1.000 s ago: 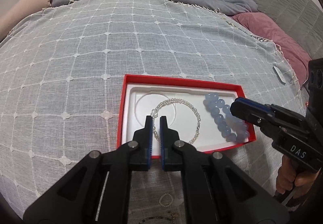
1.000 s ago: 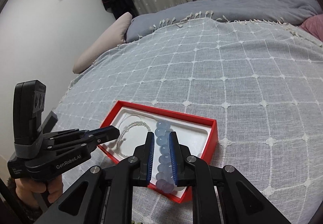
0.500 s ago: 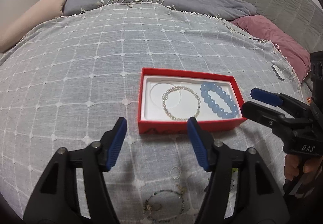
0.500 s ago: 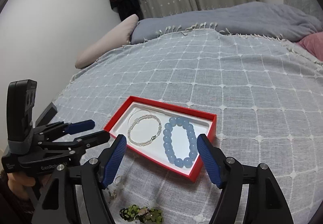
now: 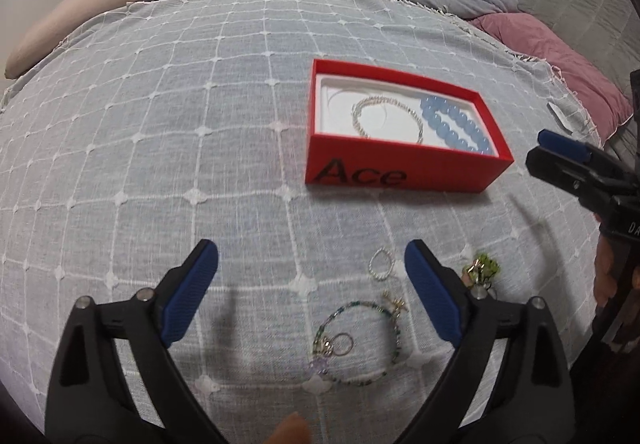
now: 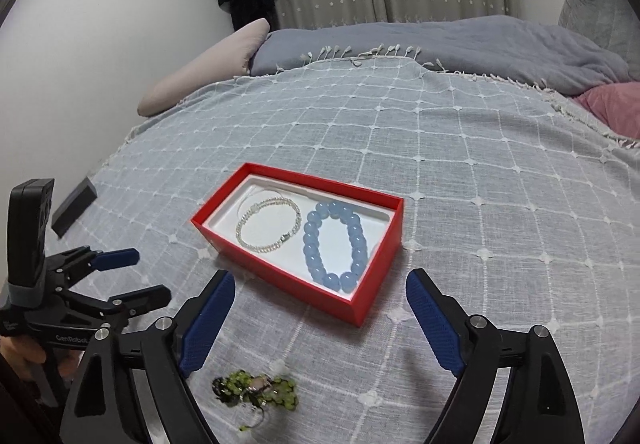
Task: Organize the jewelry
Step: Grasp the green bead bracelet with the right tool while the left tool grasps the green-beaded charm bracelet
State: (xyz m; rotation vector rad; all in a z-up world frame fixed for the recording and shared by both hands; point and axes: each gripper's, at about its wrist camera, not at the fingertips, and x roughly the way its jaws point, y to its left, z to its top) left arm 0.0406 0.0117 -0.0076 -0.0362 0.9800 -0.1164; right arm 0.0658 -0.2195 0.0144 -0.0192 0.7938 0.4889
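A red box [image 5: 400,172] [image 6: 376,308] with a white liner sits on the bedspread. In it lie a silver bead bracelet [image 5: 386,119] [image 6: 267,225] and a blue bead bracelet [image 5: 454,123] [image 6: 335,244]. My left gripper [image 5: 312,284] is open and empty, pulled back from the box, above a green-beaded bracelet [image 5: 360,340], a small pearl ring [image 5: 381,263] and a small ring [image 5: 342,344]. A green bead piece [image 5: 482,268] [image 6: 256,390] lies beside them. My right gripper [image 6: 320,316] is open and empty, near the box's corner.
The white-checked grey bedspread [image 6: 480,172] covers the bed. A beige pillow [image 6: 208,68], grey blanket [image 6: 440,40] and pink pillow [image 5: 552,56] lie at the far edge. A dark flat object [image 6: 74,206] lies at the left. A small white item [image 5: 560,115] lies at the right.
Both grippers opened, released the bracelets in the box and drew back toward me. The loose jewelry on the bedspread came into view.
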